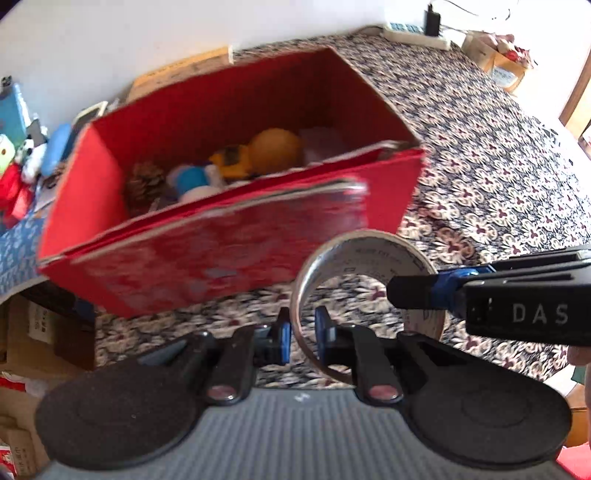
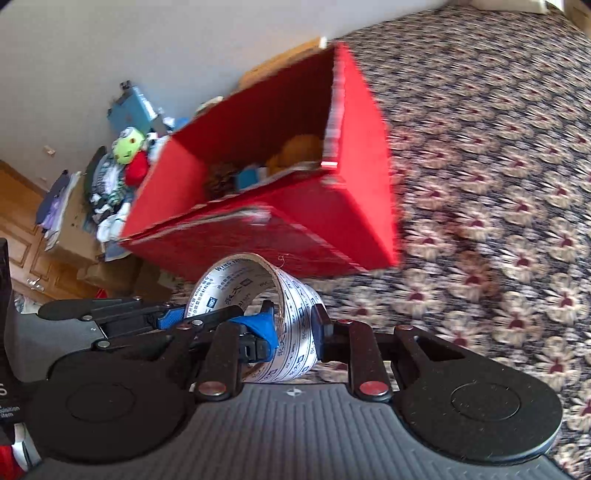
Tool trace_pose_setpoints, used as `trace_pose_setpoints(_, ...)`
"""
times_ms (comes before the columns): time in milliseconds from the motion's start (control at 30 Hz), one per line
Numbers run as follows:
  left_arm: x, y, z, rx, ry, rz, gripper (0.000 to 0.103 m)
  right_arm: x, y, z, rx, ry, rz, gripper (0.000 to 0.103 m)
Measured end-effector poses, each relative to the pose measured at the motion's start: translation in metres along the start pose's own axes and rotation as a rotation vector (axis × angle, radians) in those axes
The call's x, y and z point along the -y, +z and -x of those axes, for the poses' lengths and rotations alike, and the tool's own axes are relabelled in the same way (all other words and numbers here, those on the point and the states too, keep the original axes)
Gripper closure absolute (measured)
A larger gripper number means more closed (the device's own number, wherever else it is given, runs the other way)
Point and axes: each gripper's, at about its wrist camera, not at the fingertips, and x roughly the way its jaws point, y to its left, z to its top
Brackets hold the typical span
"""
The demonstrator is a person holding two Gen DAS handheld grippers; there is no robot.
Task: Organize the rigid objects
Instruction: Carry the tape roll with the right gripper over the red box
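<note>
A roll of tape (image 1: 354,254) with a printed white core hangs above the flowered cloth, and both grippers hold it. My left gripper (image 1: 302,334) is shut on the near wall of the ring, which stands between its blue pads. My right gripper (image 1: 404,295) reaches in from the right and clamps the ring's far side. In the right wrist view the tape roll (image 2: 236,284) sits between my right gripper's (image 2: 293,326) pads, and the left gripper (image 2: 171,319) comes in from the left. Just beyond stands an open red box (image 1: 184,266) holding a pine cone (image 1: 146,181), an orange ball (image 1: 275,146) and other small toys.
The flowered cloth (image 1: 498,177) stretches away to the right of the red box (image 2: 354,206). A power strip (image 1: 413,35) lies at its far edge. Soft toys (image 1: 18,162) and clothes (image 2: 110,199) pile up left of the box. Cardboard boxes (image 1: 33,332) stand below at the left.
</note>
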Motion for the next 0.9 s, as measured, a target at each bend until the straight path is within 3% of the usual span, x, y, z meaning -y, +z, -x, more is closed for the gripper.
trace_pose_setpoints(433,-0.065,0.007,0.055,0.138,0.014,0.017,0.088,-0.062,0.026,0.002,0.094,0.056,0.092,0.100)
trace_pose_setpoints(700,-0.087,0.034,0.066,0.198,-0.041,0.037,0.089,-0.072,0.049,0.009,0.130,0.088,0.077,0.100)
trace_pose_setpoints(900,-0.100,0.058,0.057,0.227,-0.063,0.030,0.089,-0.077,0.068,0.000,0.196,0.033,0.092,0.100)
